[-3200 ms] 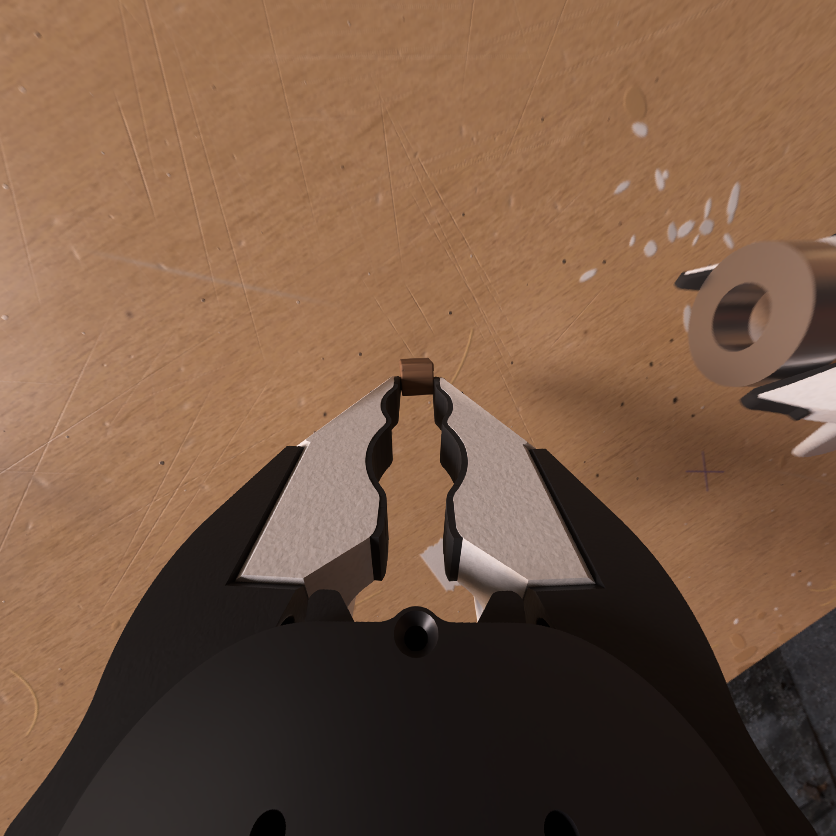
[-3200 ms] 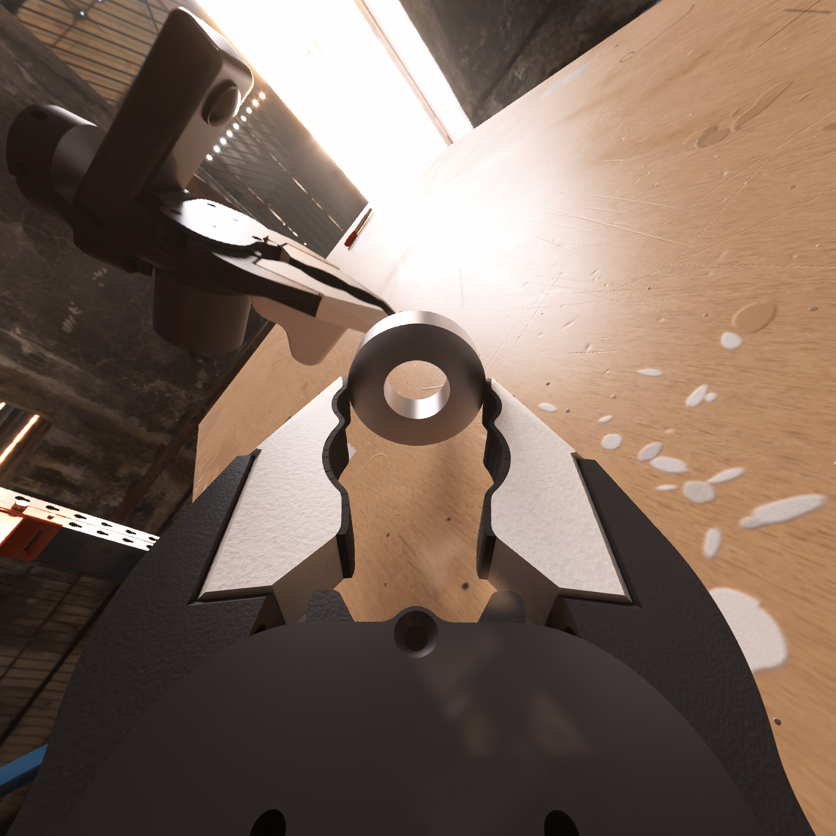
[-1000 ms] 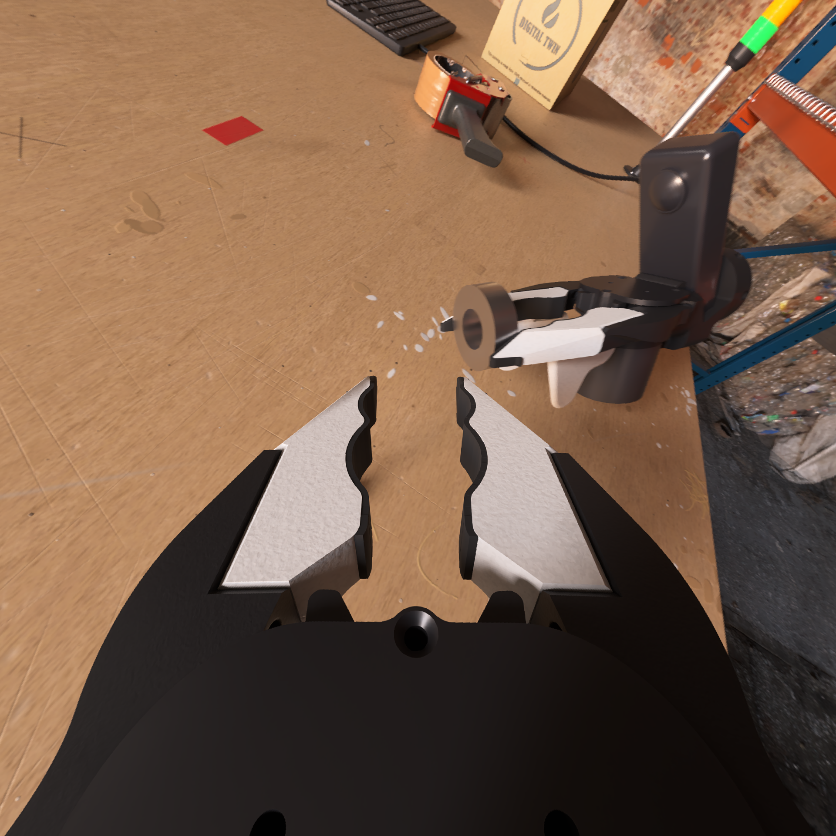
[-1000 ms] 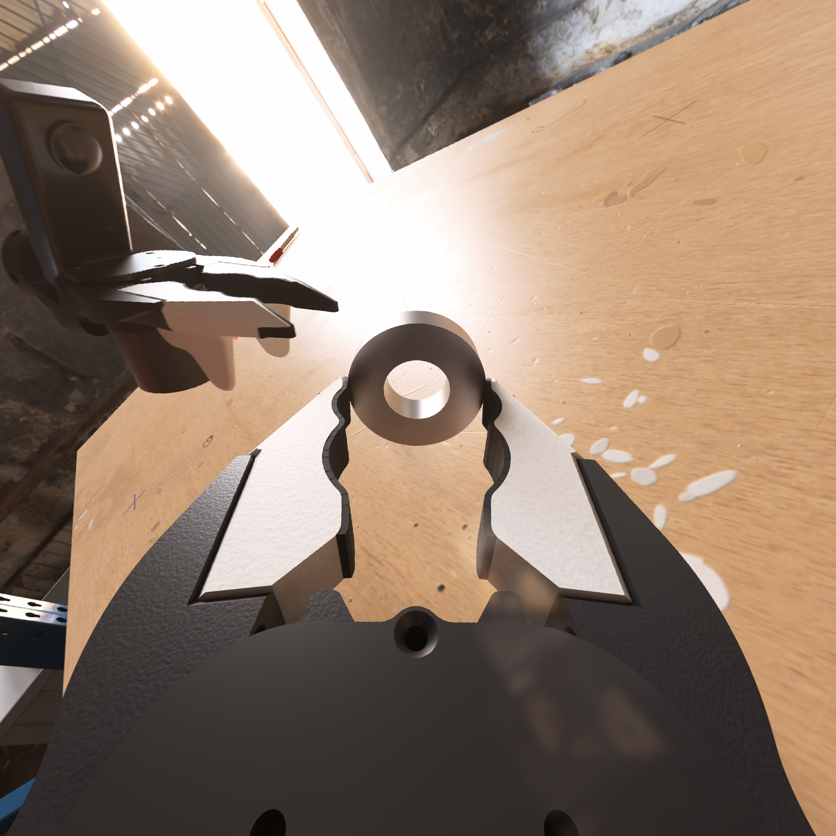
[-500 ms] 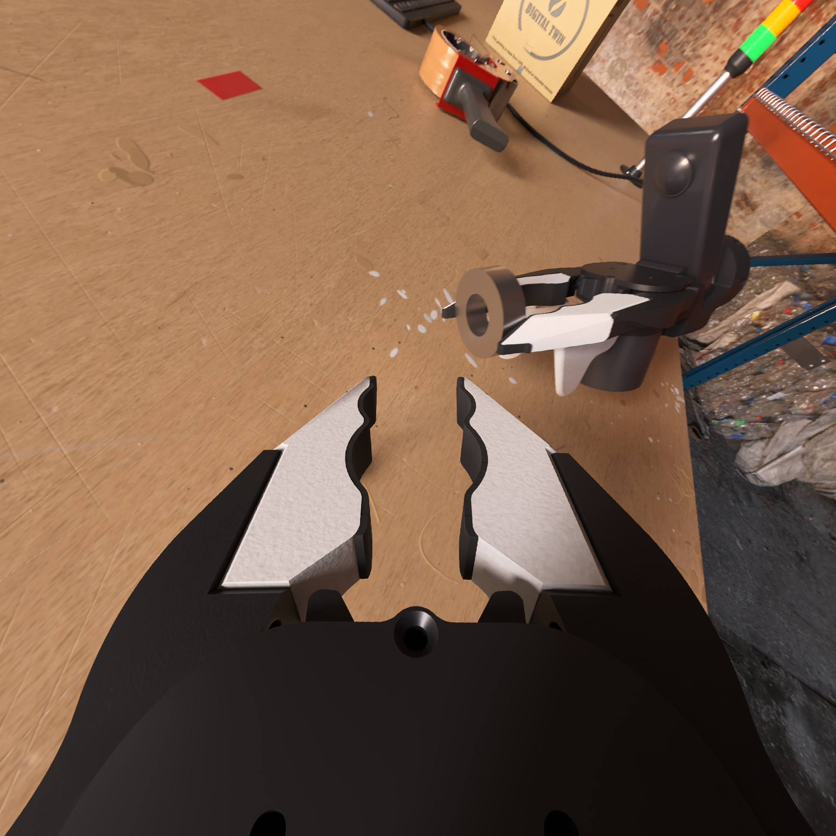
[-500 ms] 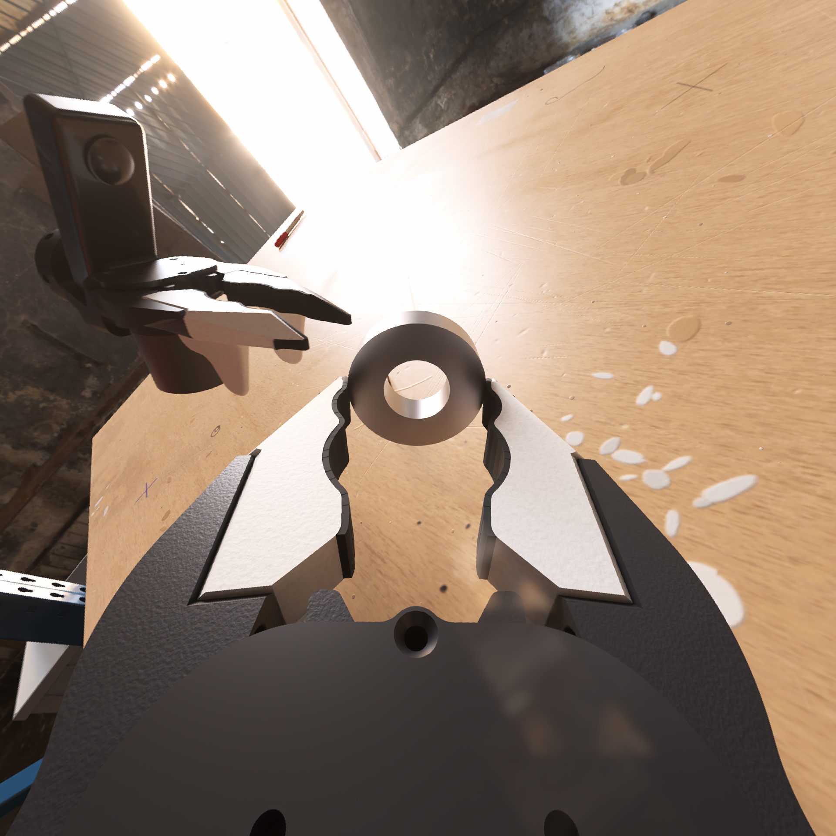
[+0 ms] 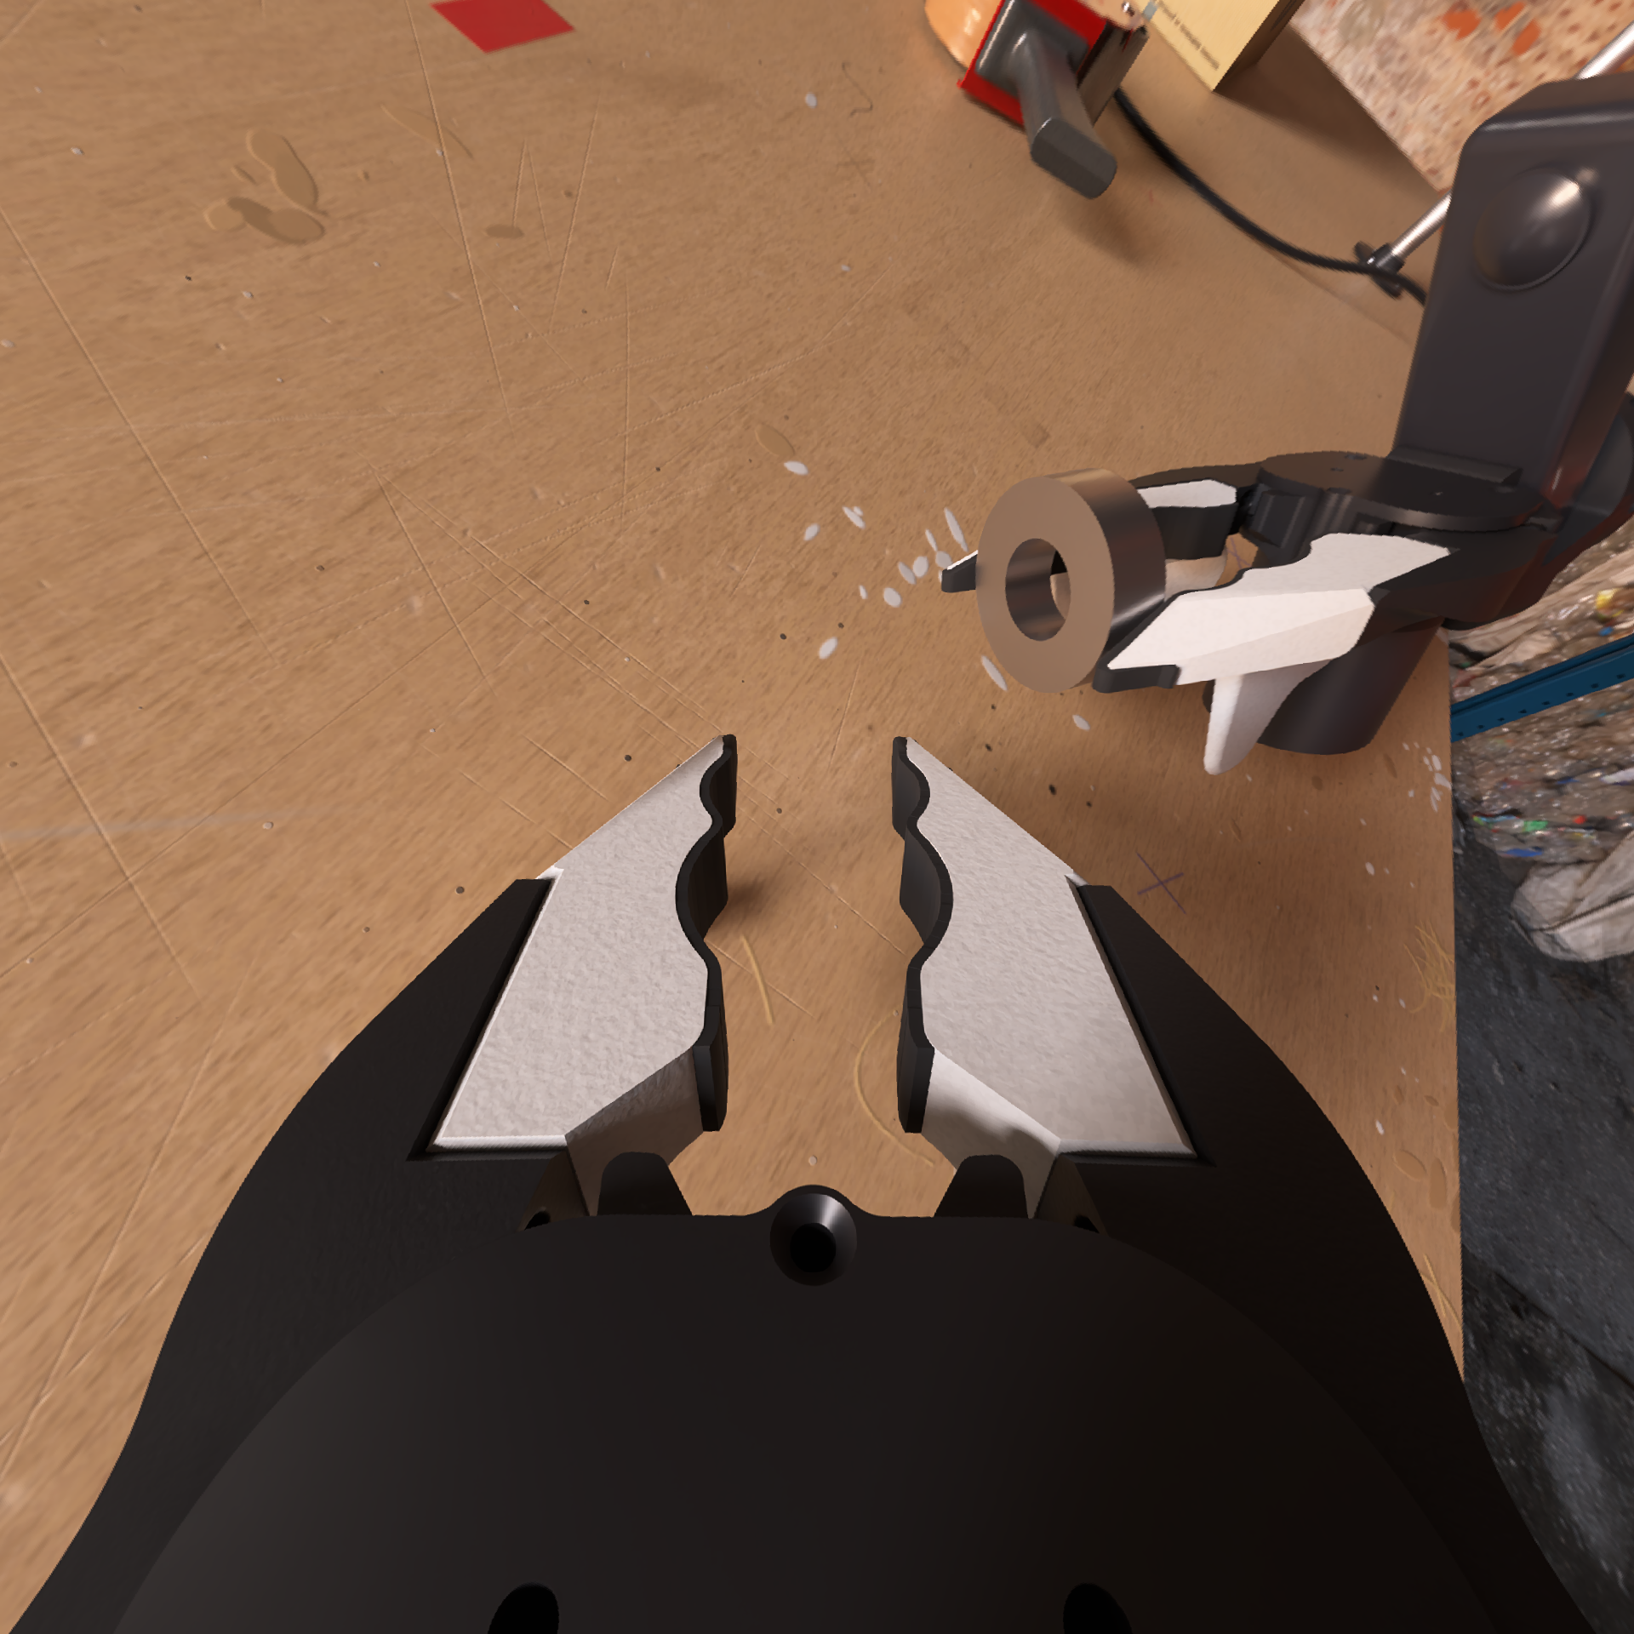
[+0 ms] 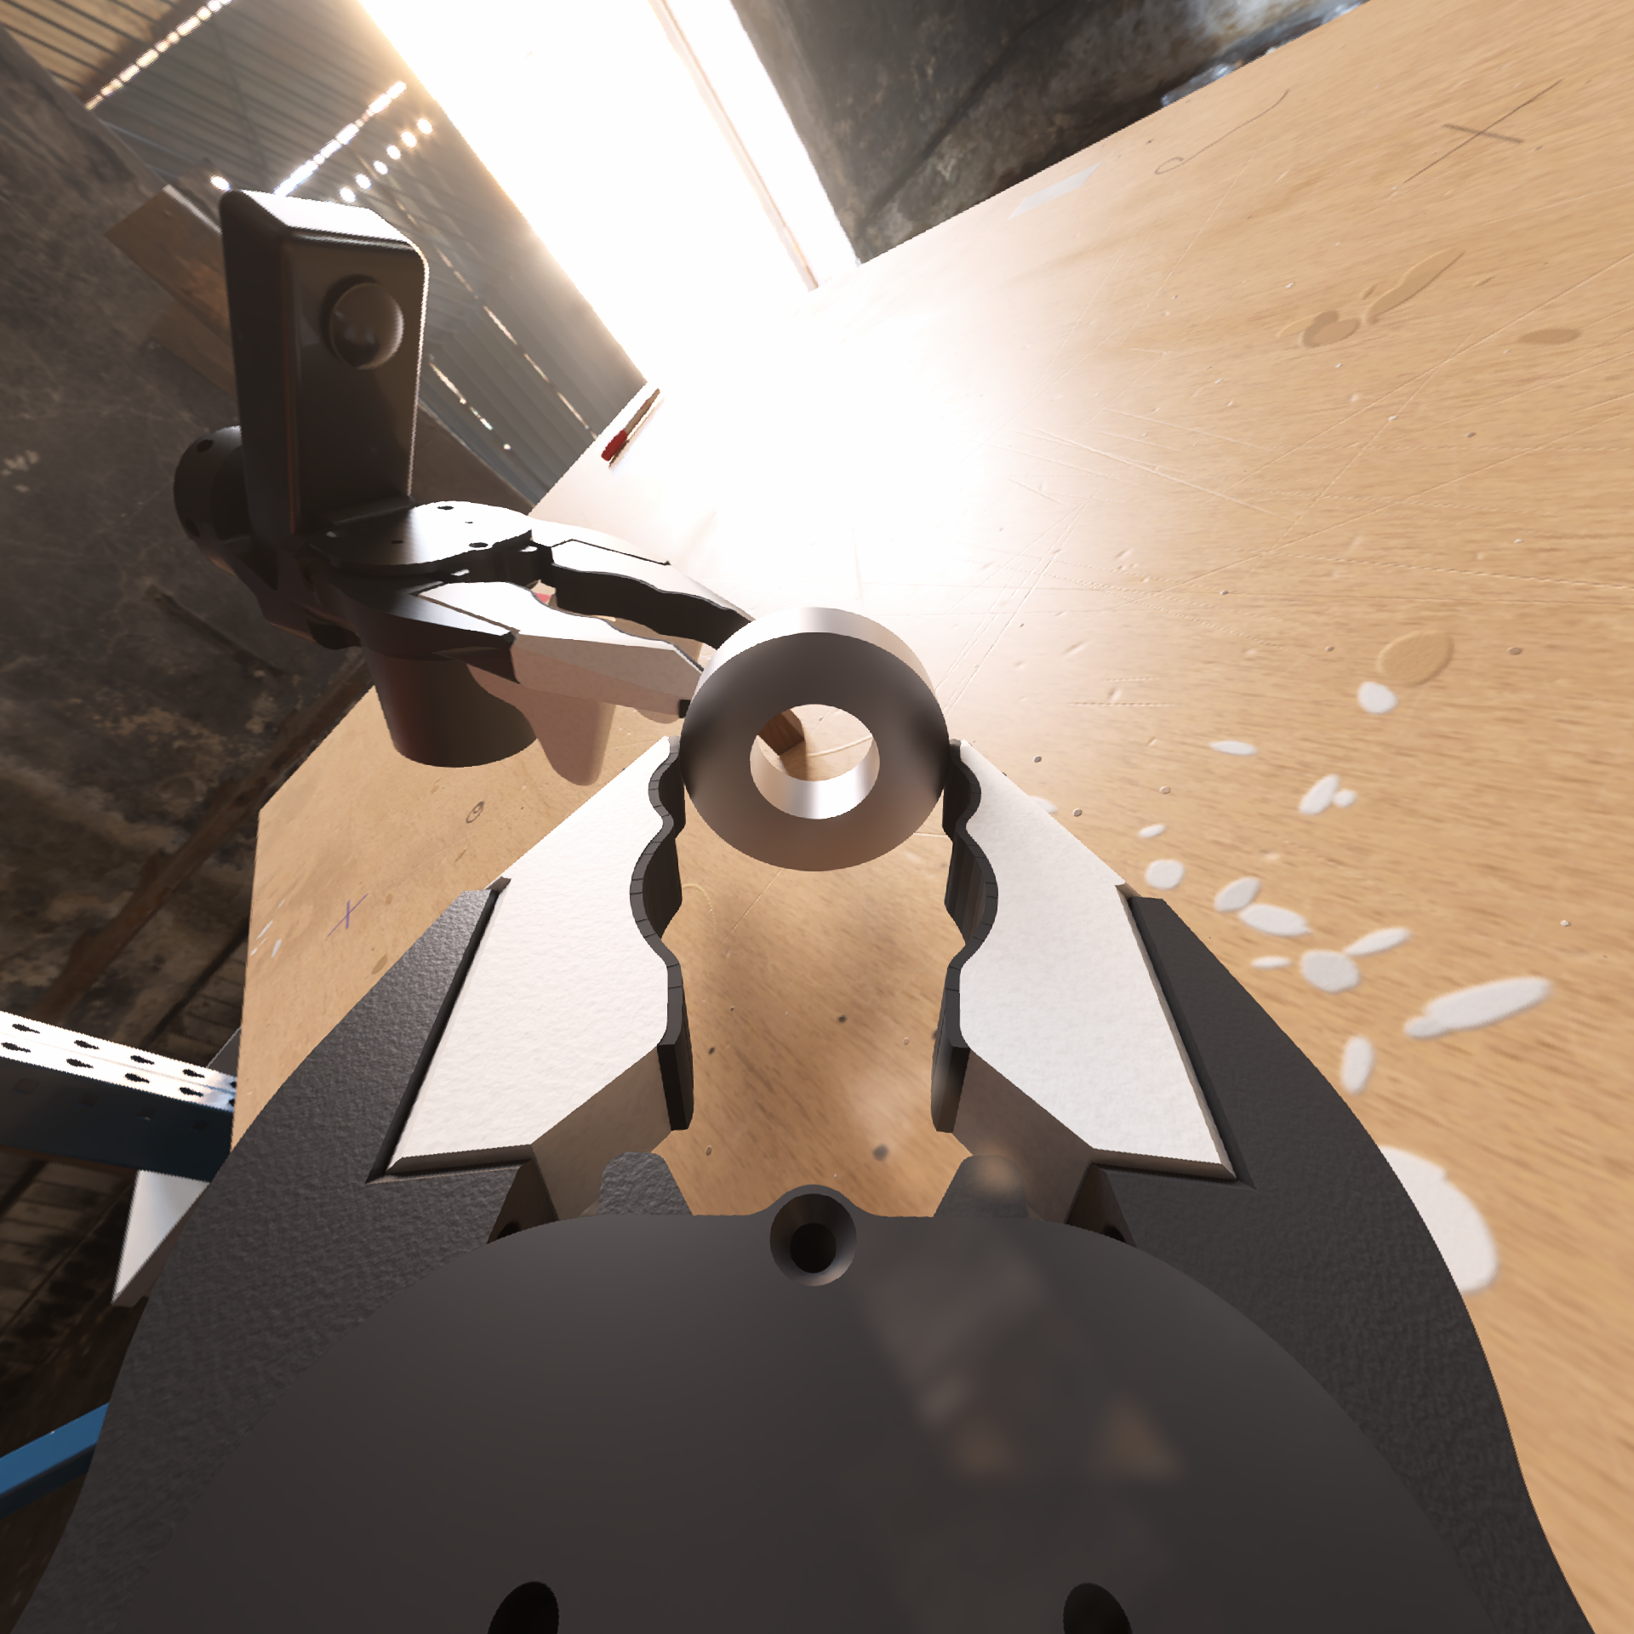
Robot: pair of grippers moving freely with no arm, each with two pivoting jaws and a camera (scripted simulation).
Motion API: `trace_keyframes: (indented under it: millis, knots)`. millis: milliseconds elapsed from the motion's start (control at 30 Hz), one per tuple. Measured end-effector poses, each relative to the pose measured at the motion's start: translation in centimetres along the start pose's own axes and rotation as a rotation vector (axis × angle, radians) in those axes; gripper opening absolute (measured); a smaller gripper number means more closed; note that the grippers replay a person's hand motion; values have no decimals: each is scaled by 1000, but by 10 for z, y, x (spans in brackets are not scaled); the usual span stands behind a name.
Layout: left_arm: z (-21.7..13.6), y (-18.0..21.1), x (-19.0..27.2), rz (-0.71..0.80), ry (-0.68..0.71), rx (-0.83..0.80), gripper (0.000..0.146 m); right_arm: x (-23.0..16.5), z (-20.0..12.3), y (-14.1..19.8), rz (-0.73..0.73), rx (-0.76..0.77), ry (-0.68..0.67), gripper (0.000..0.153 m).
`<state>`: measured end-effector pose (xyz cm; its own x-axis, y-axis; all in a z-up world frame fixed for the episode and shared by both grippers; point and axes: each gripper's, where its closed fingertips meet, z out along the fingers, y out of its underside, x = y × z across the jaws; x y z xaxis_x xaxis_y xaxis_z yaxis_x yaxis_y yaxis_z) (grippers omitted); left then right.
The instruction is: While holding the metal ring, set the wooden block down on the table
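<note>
My left gripper [image 7: 812, 752] is open and empty above the wooden table [image 7: 442, 530]. My right gripper [image 8: 813, 752] is shut on the metal ring [image 8: 813, 840], a thick grey washer held upright between its fingertips above the table [image 8: 1238, 530]. In the left wrist view the ring [image 7: 1092, 575] and the right gripper [image 7: 1034, 619] are ahead on the right. In the right wrist view the left gripper [image 8: 716, 645] reaches in from the left, its tips just behind the ring. A small brown piece [image 8: 782, 732] shows through the ring's hole; I cannot tell whether it is the wooden block.
An orange and red hand tool [image 7: 1034, 53], a black cable [image 7: 1238, 212] and a cardboard box [image 7: 1229, 35] lie at the far end. A red patch [image 7: 504, 18] marks the table. The table's edge [image 7: 1454, 973] runs down the right. A perforated metal rack [image 8: 88, 1079] stands at the left.
The left gripper, shut on the wooden block 3.2 s ago, is now open and empty. Over the last second the two grippers have come closer, and the ring looks larger in the left wrist view.
</note>
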<state>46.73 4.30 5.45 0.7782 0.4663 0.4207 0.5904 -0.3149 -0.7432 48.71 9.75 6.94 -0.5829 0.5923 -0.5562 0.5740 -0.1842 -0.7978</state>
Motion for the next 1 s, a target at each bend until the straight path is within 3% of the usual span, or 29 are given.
trace_keyframes:
  millis: [400,767,867,1000]
  knots:
    - [29,-12,2,39,-45,-93,35,-7,0,2,-7,-17,-56,59]
    - [27,-137,0,267,-137,-21,35,-11,-1,3,-11,-20,-84,59]
    - [36,-138,1,250,-138,-8,35,-12,-2,2,-12,-13,-87,59]
    - [43,-106,2,184,-113,-46,35,-12,-3,2,-10,-12,-92,59]
